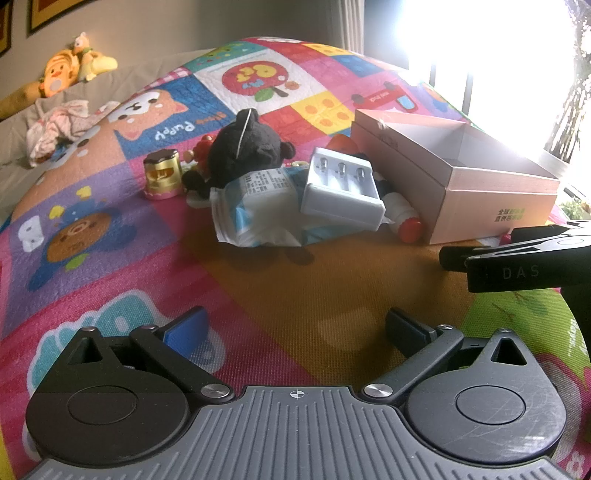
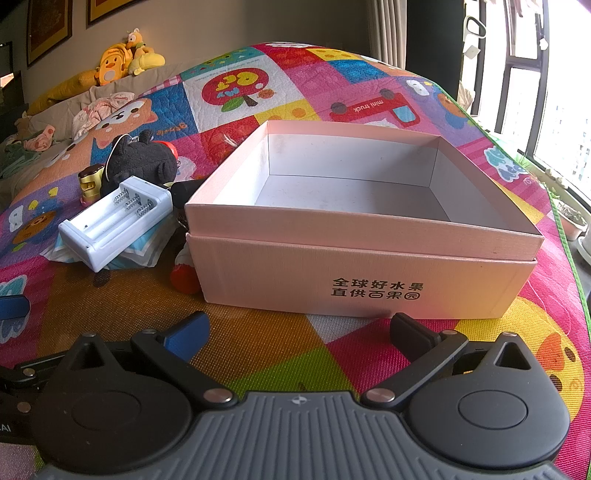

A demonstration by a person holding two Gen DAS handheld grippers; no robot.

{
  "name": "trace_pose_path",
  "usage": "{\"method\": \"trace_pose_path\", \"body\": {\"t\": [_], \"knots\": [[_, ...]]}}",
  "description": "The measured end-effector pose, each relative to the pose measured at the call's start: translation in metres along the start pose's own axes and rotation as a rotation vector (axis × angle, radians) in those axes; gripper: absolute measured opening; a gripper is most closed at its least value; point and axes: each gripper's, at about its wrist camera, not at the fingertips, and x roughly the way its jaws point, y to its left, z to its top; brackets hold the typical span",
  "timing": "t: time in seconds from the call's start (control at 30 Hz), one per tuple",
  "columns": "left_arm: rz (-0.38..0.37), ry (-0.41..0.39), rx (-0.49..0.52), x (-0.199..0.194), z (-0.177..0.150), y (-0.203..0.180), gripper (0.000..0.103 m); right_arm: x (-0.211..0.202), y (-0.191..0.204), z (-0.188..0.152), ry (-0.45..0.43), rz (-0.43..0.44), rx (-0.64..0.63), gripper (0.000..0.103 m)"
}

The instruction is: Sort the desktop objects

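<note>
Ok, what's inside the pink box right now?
Nothing visible: the pink box shows only bare white walls and floor in the right wrist view. Its near wall hides the front strip of the floor, so something small and flat lying there could go unseen.

Colourful cartoon play mat (image 2: pixel 369 362), bright window (image 2: pixel 535 74) at right, framed pictures (image 2: pixel 48 29) on wall

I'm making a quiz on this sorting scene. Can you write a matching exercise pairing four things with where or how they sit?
Things:
1. white plastic battery charger
2. pink cardboard box
3. black plush toy
4. gold, scallop-topped tin

Places or states:
A. open-topped, nothing inside
B. standing upright left of the pile
C. tilted on a blue-white packet
D. lying behind the packet

Pairs: 1-C, 2-A, 3-D, 4-B
</note>
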Motion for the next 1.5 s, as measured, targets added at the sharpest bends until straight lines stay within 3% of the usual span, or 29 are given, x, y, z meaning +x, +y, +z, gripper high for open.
{"method": "trace_pose_path", "body": {"t": [1.0, 1.2, 1.33, 1.5], "knots": [[-0.002, 0.001, -0.001, 0.000, 0.000, 0.000, 0.103, -0.001, 0.001, 0.001, 0.031, -0.005, 0.014, 0.103], [0.000, 0.022, 0.003, 0.003, 0.003, -0.001, 0.103, -0.032, 0.004, -0.016, 0.106, -0.024, 0.027, 0.103], [-0.015, 0.057, 0.018, 0.006, 0.007, 0.001, 0.103, -0.045, 0.001, -0.030, 0.076, 0.004, 0.003, 0.103], [-0.018, 0.039, 0.010, 0.003, 0.009, 0.002, 0.103, -0.044, 0.004, -0.029, 0.073, 0.000, -0.003, 0.103]]}}
